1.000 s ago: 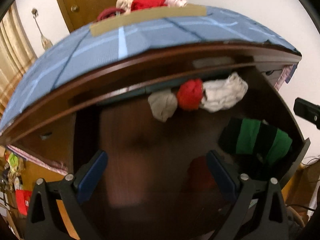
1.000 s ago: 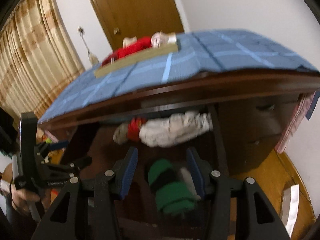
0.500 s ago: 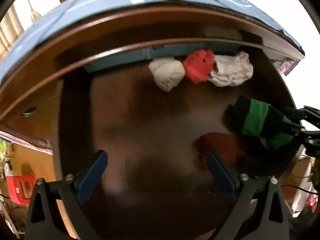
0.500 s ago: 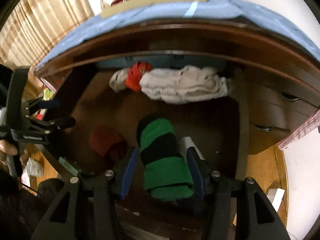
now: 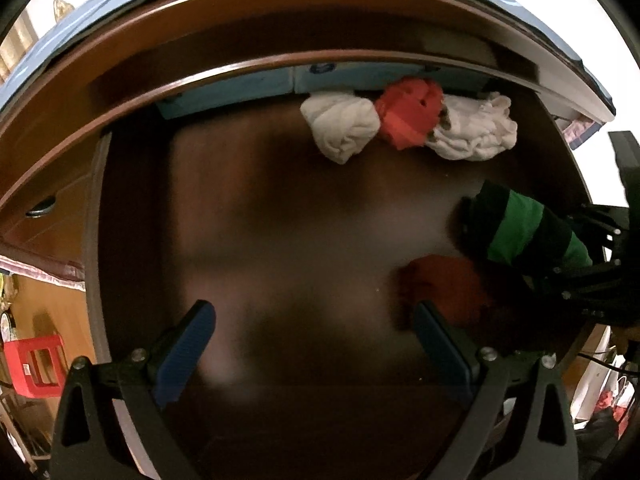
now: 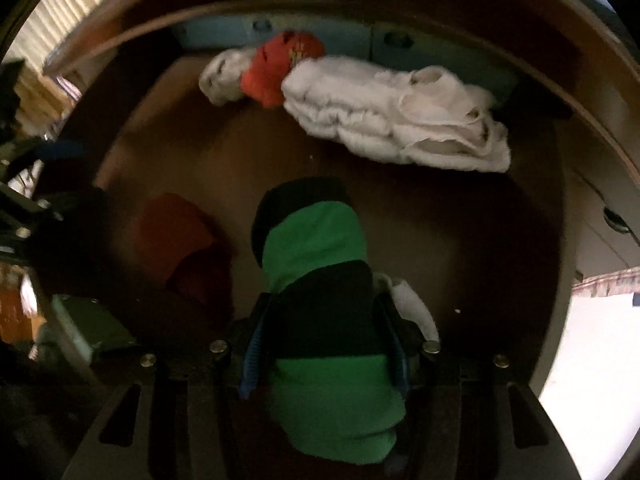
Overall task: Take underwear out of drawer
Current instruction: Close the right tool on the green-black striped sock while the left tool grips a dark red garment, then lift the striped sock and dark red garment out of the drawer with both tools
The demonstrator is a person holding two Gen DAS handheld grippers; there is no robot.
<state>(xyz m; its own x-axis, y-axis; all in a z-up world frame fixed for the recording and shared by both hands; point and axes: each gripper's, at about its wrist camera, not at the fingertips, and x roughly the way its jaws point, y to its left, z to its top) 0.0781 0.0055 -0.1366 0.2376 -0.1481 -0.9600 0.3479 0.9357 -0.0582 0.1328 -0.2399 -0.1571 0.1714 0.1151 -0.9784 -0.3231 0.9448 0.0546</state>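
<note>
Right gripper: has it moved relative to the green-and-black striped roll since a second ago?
Yes. The right gripper has come down into the drawer and now straddles the green-and-black striped roll, which earlier lay ahead of its fingertips.

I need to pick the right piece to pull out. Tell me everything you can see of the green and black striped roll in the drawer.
The green and black striped roll is soft knit fabric rolled into a thick bundle with wide alternating bands. It lies on the brown drawer floor, lengthwise between the right gripper fingers, which flank its sides; whether they press it is unclear. A dark red bundle sits beside it, a white piece at its other side.
</note>
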